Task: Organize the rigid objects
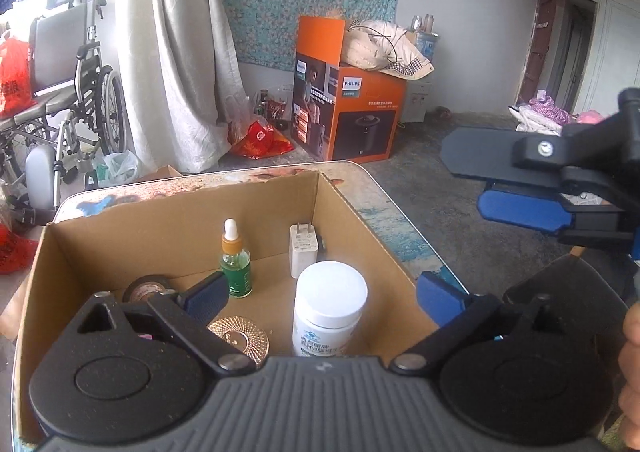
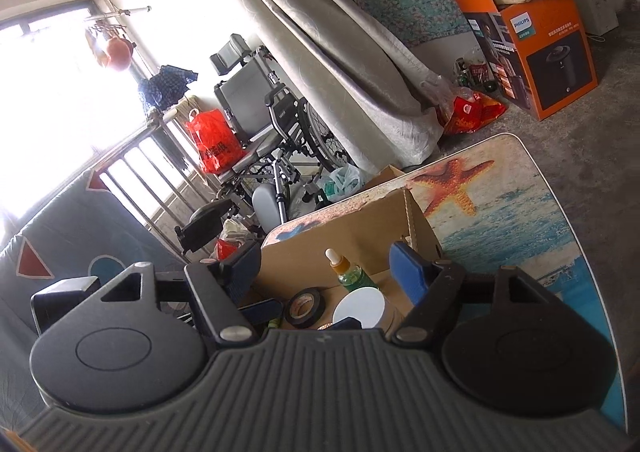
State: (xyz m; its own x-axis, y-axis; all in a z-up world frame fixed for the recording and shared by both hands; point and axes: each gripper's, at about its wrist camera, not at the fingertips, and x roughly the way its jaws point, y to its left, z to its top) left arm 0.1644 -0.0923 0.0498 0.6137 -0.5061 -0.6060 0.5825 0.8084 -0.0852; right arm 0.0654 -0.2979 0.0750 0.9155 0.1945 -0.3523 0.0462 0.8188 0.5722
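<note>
An open cardboard box (image 1: 168, 228) stands on a sea-print table (image 2: 500, 220). Inside it are a green dropper bottle (image 1: 236, 266), a white charger plug (image 1: 303, 254), a white pill bottle (image 1: 330, 306), a black tape roll (image 1: 142, 289) and a gold round compact (image 1: 240, 336). My left gripper (image 1: 324, 294) hangs over the box, open, its blue pads wide of the pill bottle on both sides and not touching it. My right gripper (image 2: 326, 268) is open and holds nothing, above the box (image 2: 360, 228); it shows at the right in the left wrist view (image 1: 464, 178).
A wheelchair (image 2: 260, 124) with a red bag (image 2: 214, 144) stands beyond the table, by a grey curtain (image 1: 180, 52). An orange appliance carton (image 1: 348, 112) and red bags (image 1: 260, 140) sit on the concrete floor. A person's hand (image 1: 632, 352) shows at the right edge.
</note>
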